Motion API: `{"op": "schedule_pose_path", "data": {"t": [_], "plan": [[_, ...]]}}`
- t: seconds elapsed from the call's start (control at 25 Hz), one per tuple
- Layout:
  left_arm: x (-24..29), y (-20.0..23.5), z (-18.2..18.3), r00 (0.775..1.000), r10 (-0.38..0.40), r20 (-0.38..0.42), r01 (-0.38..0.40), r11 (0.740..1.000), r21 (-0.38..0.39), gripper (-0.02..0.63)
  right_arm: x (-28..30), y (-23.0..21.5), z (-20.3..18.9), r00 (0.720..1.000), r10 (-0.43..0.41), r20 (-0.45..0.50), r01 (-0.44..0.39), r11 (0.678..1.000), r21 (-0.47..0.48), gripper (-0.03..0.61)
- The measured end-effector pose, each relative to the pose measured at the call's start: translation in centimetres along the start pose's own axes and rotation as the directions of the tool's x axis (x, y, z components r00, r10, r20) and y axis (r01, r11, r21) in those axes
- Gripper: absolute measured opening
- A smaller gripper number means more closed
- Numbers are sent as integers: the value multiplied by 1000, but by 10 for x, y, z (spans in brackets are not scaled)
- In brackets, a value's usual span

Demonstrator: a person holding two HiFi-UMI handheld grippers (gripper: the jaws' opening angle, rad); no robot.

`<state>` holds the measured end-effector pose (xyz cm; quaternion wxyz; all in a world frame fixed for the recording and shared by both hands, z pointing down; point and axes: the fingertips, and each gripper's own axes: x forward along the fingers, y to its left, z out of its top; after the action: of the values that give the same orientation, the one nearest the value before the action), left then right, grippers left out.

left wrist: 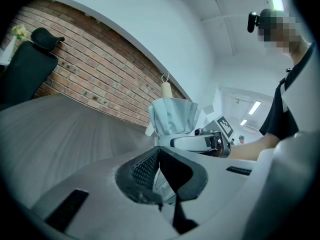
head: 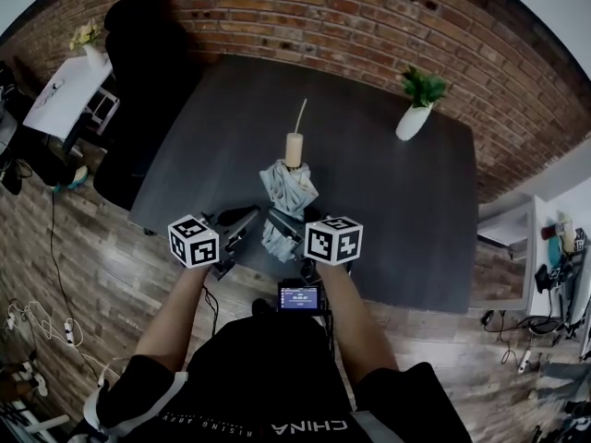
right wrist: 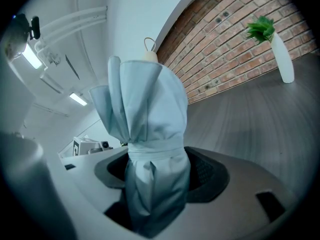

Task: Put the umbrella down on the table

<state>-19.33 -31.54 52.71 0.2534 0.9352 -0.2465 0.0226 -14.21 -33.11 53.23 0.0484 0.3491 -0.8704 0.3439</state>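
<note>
The right hand-held gripper (right wrist: 156, 176) clamps the folded umbrella (right wrist: 145, 109) around its fabric (left hand-held gripper (left wrist: 159, 164): jaws nearly together).

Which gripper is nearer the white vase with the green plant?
Right. The right gripper, shut on the umbrella, is nearer the vase, which stands toward the far right corner of the table. The left gripper is on the umbrella's other side, farther away.
</note>
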Motion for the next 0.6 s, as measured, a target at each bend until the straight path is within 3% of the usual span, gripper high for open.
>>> {"op": "schedule_pose_path", "data": {"t": [0.6], "plan": [[15, 16, 13, 1000, 14, 3, -14, 1000, -18, 3, 16, -21, 17, 999, 2, -46, -3, 1000, -12, 305]]}}
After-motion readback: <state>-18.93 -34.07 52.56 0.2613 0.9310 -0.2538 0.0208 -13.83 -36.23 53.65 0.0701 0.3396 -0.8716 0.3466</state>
